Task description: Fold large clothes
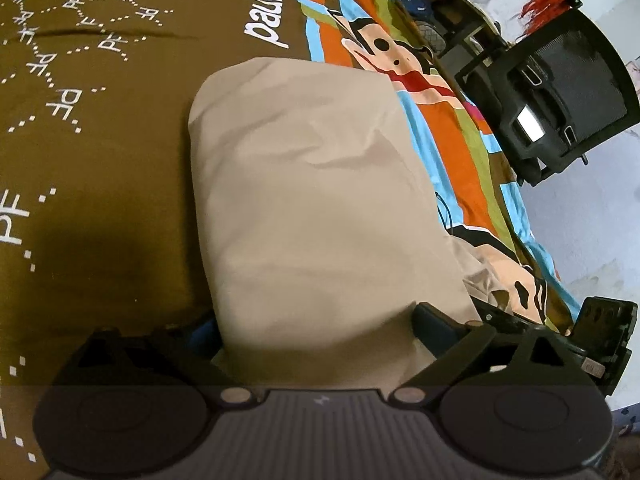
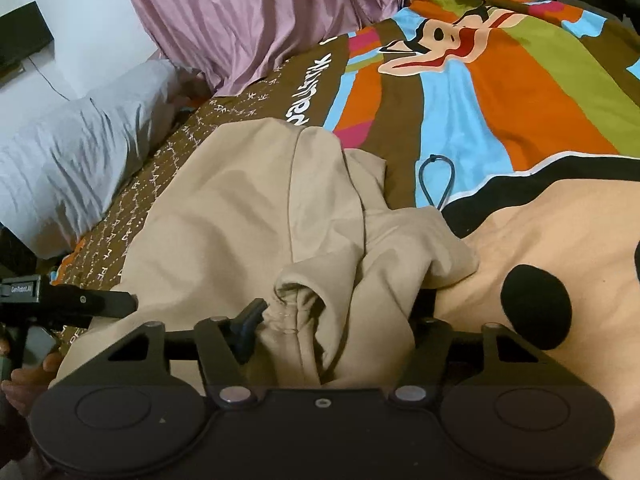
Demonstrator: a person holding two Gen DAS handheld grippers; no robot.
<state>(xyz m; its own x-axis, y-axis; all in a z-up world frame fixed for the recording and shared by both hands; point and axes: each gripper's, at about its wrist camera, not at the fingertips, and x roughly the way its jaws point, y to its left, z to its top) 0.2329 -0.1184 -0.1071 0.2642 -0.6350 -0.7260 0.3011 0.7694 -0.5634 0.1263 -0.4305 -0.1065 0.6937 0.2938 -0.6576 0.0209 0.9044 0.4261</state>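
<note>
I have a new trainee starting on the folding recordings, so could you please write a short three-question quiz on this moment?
1. True or false: the beige garment lies on a bedspread printed with a cartoon monkey face.
2. Multiple choice: in the right wrist view, what lies between the fingers of the right gripper? A) a pillow B) bunched beige fabric C) a dark cord loop
3. Short answer: what hangs behind the bed in the right wrist view?

Key
1. True; the monkey print shows beside the garment.
2. B; the cord loop lies apart on the bedspread.
3. A pink curtain.
</note>
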